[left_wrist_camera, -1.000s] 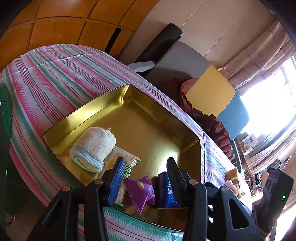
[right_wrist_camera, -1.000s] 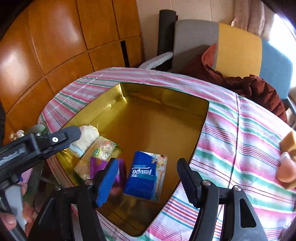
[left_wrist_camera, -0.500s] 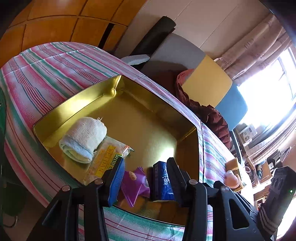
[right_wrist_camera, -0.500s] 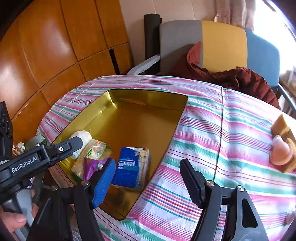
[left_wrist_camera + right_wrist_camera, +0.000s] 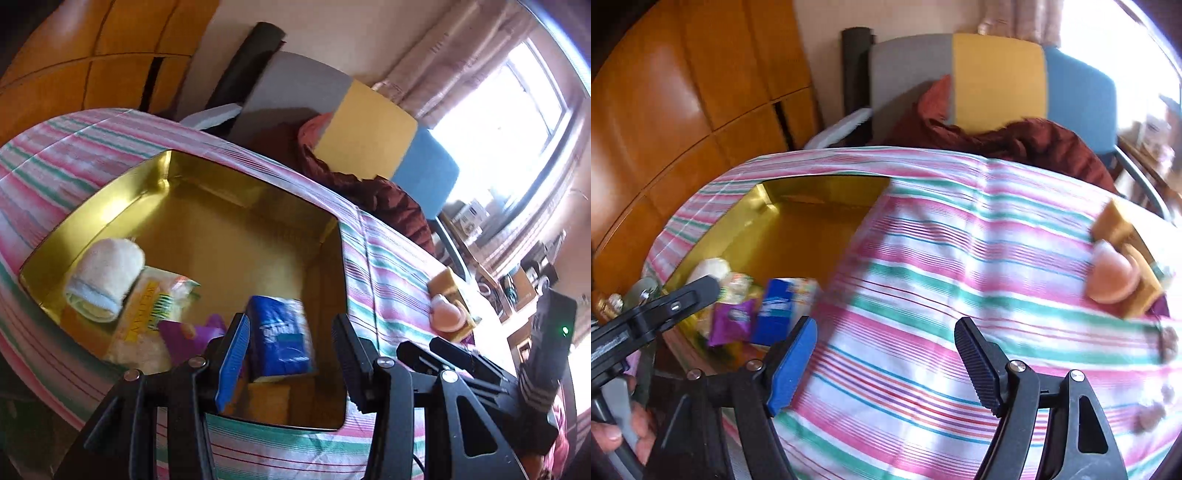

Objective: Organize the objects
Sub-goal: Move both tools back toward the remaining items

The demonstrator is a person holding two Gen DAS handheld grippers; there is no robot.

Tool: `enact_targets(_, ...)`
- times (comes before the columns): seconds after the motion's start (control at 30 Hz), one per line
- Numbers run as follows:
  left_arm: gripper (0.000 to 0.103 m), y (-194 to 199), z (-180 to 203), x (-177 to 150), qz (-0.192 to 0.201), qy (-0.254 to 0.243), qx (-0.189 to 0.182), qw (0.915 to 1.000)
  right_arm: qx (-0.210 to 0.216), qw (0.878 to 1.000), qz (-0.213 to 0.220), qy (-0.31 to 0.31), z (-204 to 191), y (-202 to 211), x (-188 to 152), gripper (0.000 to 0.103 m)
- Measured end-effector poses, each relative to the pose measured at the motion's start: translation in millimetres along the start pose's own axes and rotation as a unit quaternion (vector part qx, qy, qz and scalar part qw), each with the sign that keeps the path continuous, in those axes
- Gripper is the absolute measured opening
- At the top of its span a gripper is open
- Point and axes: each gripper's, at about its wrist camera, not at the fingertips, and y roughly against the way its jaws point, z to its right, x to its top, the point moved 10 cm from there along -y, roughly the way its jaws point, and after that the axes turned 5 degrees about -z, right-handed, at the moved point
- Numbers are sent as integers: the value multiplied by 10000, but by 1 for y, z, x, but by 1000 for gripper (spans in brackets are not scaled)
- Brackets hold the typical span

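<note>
A gold tin tray (image 5: 110, 206) (image 5: 764, 206) lies on the striped tablecloth. It holds a rolled white towel (image 5: 105, 275) (image 5: 709, 267), a yellow-green snack bag (image 5: 155, 306), a purple packet (image 5: 188, 336) (image 5: 733, 319) and a blue tissue pack (image 5: 280, 336) (image 5: 775, 310). My left gripper (image 5: 291, 354) is open and empty above the tray's near edge, by the tissue pack. My right gripper (image 5: 886, 365) is open and empty over bare tablecloth, right of the tray. A pink round object (image 5: 1112, 277) (image 5: 447, 314) and a tan box (image 5: 1123, 229) (image 5: 443, 284) sit at the table's right.
A grey, yellow and blue chair (image 5: 997, 81) with dark red cloth (image 5: 1015, 140) stands behind the table. Orange wood panelling (image 5: 683, 92) is at the left. The left gripper's arm (image 5: 657, 310) shows in the right wrist view.
My right gripper has swung right, away from the tray and over the tablecloth toward the pink object. My left gripper has shifted right along the tray's near edge. Both stay open.
</note>
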Motion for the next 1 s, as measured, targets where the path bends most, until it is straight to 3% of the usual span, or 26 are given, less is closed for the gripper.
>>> enact_targets(0.37, 47, -7, 64, -26, -194, -937, -512, 9941, -940, 9939, -169, -556, 133, 26, -38, 78)
enact_targets(0.67, 47, -11, 90, -45, -310, -1305, -665, 9887, -1968, 9657, -255, -1674, 272, 78, -71, 86)
enact_targets(0.77, 47, -12, 93, -49, -339, -1322, -681, 9883, -1900, 9585, -728, -2000, 294, 65, -91, 86)
enact_targets(0.83, 47, -11, 96, -51, -346, -1320, -732, 9879, -1584, 9613, -911, -2063, 288, 50, -96, 86)
enact_targets(1.0, 47, -9, 102, -54, -303, -1443, -761, 9861, -583, 9881, -588, -1299, 234, 41, -69, 83)
